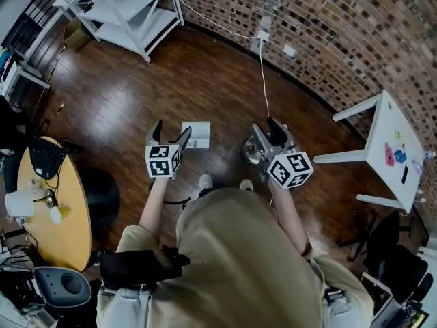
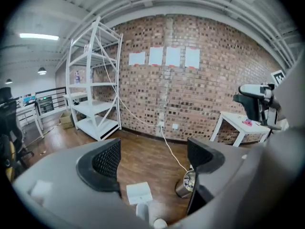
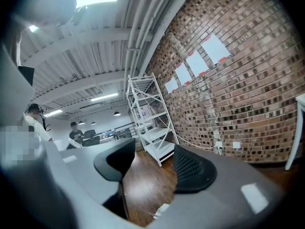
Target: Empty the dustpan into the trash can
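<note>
Your white dustpan (image 1: 196, 134) lies flat on the wood floor (image 1: 205, 80), handle toward you, just ahead of your left gripper (image 1: 171, 130). The small shiny trash can (image 1: 252, 153) stands open beside it; its contents can't be made out. Your left gripper's jaws are wide apart and your right gripper's (image 1: 265, 126) closer together, both empty.

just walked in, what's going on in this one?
A person holds a tool in each hand. The left tool is open and empty, held above what looks like the white dustpan lying on the floor. The right tool is empty too, jaws a little apart. The small metal trash can stands beside the dustpan, apart from it.
</note>
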